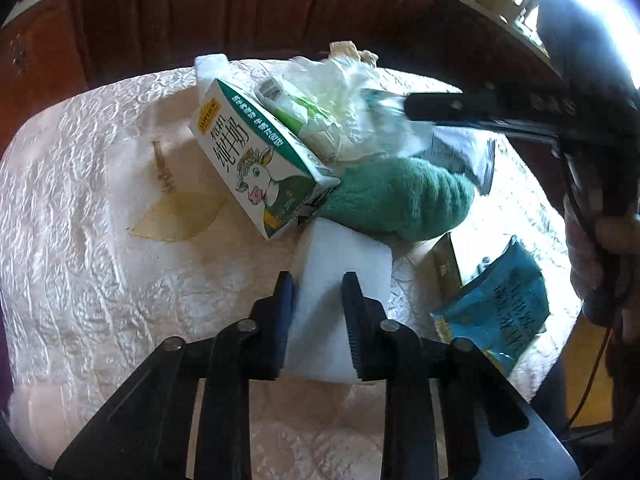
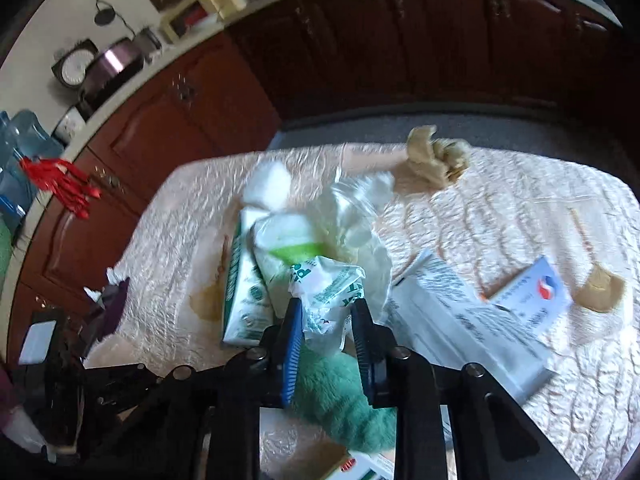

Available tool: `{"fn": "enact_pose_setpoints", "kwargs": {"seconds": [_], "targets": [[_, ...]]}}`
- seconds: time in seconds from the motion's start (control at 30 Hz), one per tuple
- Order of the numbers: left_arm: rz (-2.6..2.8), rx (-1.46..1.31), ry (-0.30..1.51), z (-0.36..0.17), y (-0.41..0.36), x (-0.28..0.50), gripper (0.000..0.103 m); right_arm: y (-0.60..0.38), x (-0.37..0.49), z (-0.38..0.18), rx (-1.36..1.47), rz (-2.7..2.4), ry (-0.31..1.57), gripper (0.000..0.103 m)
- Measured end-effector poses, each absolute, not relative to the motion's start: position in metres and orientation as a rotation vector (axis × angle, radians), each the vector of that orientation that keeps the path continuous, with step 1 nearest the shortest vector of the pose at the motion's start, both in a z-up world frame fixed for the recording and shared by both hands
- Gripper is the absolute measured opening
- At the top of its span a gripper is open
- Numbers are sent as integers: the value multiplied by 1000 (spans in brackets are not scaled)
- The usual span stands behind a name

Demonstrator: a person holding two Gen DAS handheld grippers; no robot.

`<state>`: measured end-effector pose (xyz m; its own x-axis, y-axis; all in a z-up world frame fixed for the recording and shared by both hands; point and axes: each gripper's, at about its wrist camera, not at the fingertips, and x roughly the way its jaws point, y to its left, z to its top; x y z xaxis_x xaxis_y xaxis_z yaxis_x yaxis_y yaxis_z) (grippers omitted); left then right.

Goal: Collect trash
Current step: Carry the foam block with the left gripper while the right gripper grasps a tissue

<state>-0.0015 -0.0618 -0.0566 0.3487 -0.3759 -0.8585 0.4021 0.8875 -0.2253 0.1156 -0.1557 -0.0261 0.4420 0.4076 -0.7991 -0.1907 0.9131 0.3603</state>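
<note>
Two grippers over one bench draped in cream embossed cloth.
Left gripper: narrowly parted, straddling a white foam block flat on the cloth; contact with the block not discernible.
Right gripper: closed on a crumpled green-and-white wrapper, part of a heap with clear plastic bag.
Milk carton, green and white with cartoon cow: tilted, leaning on the heap, lower corner against a green fuzzy cloth.
Blue snack packet: near the bench edge, right of the foam block.
White printed box and small white box: right of the heap, overlapping.
Crumpled beige paper: far edge.
Yellowish stains: on the cloth left of the carton.
</note>
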Motion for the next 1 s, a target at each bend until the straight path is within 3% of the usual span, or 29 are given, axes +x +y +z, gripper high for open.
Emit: {"fn": "enact_pose_setpoints", "kwargs": {"seconds": [0.13, 0.47, 1.0], "targets": [[-491, 34, 1062, -41, -56, -12, 15, -165, 98, -8, 260, 378, 1005, 21], [-524, -9, 971, 7, -59, -26, 14, -205, 30, 43, 349, 370, 859, 20], [-761, 103, 861, 62, -210, -37, 14, -355, -80, 68, 448, 82, 749, 20]]}}
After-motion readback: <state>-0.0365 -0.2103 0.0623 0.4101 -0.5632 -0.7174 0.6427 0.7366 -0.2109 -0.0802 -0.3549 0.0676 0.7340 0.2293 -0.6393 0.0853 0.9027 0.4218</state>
